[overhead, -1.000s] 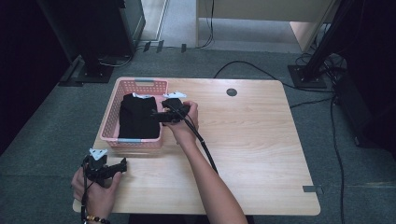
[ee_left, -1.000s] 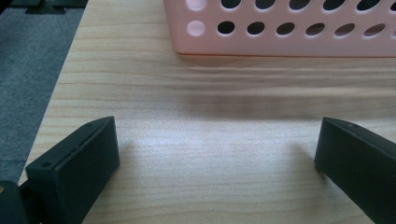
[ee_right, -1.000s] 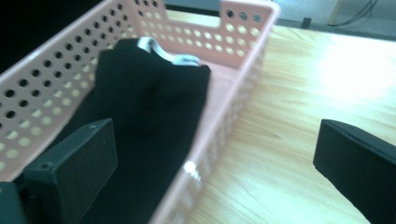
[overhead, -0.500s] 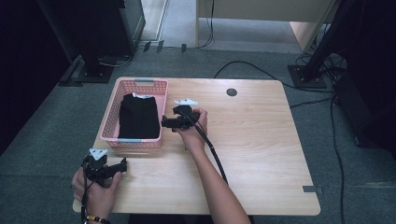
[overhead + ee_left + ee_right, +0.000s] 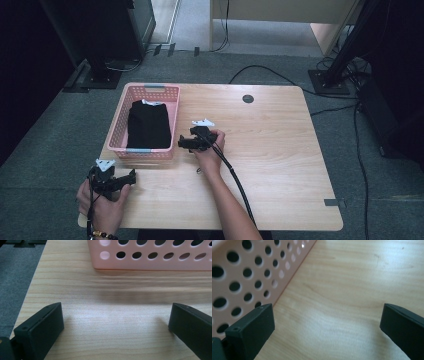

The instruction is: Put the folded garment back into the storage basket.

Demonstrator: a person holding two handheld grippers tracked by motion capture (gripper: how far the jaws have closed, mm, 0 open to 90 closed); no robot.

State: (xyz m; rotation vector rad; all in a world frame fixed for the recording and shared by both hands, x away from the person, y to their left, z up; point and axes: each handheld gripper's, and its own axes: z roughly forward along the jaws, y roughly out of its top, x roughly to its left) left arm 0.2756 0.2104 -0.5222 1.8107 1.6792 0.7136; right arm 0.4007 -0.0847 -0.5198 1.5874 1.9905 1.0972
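A folded black garment (image 5: pixel 148 123) lies inside a pink perforated basket (image 5: pixel 120 120) at the table's left. My right gripper (image 5: pixel 184 142) hovers just right of the basket, its jaws wide apart and empty; the right gripper view (image 5: pixel 327 325) has the basket wall (image 5: pixel 242 277) at its left and bare wood between the jaws. Near the table's front left corner my left gripper (image 5: pixel 131 176) is held low, open and empty; in the left gripper view (image 5: pixel 116 322) the basket's near wall (image 5: pixel 155 257) stands ahead of it.
The wooden table (image 5: pixel 280 165) has a round cable hole (image 5: pixel 248 98) at the back. Cables (image 5: pixel 260 70) run over the grey carpet beyond it. Dark equipment stands (image 5: pixel 100 70) sit at the back left and right.
My right gripper has drawn back out of the basket toward me and lowered beside it, leaving the black garment lying inside. The left gripper has stayed put.
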